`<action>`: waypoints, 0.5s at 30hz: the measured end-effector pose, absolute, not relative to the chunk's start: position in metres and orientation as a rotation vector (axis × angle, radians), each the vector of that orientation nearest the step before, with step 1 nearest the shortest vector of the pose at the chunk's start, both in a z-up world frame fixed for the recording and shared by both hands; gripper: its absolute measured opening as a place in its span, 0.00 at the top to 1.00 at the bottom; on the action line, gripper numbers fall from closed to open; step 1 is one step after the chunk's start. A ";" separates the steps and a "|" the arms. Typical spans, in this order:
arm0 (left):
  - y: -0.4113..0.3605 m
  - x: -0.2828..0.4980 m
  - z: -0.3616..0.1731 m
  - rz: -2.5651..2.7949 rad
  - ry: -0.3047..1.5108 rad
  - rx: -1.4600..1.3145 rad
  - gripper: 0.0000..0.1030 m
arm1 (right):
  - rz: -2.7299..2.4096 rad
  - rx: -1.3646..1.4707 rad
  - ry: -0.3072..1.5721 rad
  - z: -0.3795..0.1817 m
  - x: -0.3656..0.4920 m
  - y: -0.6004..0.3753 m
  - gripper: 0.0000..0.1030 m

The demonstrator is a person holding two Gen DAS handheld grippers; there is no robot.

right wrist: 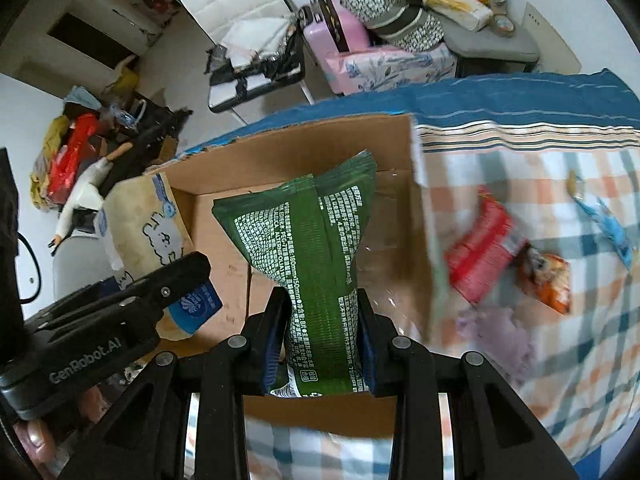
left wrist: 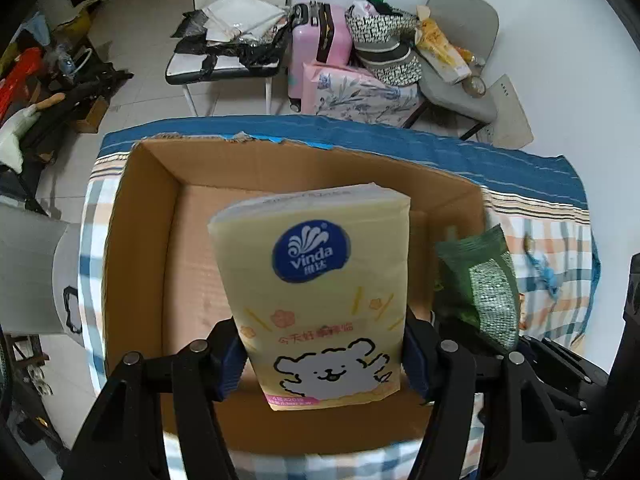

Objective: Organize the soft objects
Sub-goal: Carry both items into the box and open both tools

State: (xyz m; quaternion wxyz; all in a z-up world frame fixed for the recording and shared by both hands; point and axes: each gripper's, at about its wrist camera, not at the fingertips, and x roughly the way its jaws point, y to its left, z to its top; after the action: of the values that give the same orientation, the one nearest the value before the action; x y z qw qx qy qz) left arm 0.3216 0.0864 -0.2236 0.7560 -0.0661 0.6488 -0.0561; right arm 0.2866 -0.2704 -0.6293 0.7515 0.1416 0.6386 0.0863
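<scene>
My left gripper (left wrist: 324, 356) is shut on a yellow Vinda tissue pack (left wrist: 316, 280) and holds it over the open cardboard box (left wrist: 140, 240). The pack also shows at the left of the right wrist view (right wrist: 148, 220). My right gripper (right wrist: 320, 340) is shut on a green wet-wipes pack (right wrist: 312, 248) and holds it over the same box (right wrist: 400, 144). The green pack shows at the right of the left wrist view (left wrist: 484, 280). The box floor looks bare.
The box stands on a table with a plaid cloth (right wrist: 540, 320). On the cloth right of the box lie a red packet (right wrist: 484, 248), an orange packet (right wrist: 548, 276), a blue item (right wrist: 608, 228) and a purple soft thing (right wrist: 500, 332). Chairs and a pink suitcase (left wrist: 316, 44) stand behind.
</scene>
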 end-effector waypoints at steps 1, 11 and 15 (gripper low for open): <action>0.088 0.327 -0.230 -0.132 1.426 -0.144 0.40 | 0.177 0.300 1.401 -0.646 0.303 -0.254 0.66; 0.090 0.365 -0.288 -0.225 1.529 -0.157 0.40 | 0.104 0.252 1.452 -0.636 0.363 -0.202 0.66; 0.090 0.372 -0.301 -0.235 1.561 -0.175 0.39 | 0.088 0.224 1.446 -0.647 0.369 -0.200 0.66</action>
State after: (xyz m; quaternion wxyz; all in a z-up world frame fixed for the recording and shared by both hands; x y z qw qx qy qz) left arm 0.3724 0.0896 -0.3012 0.7011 -0.0784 0.7009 -0.1055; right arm 0.3693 -0.2001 -0.6471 0.7432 0.1023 0.6600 0.0403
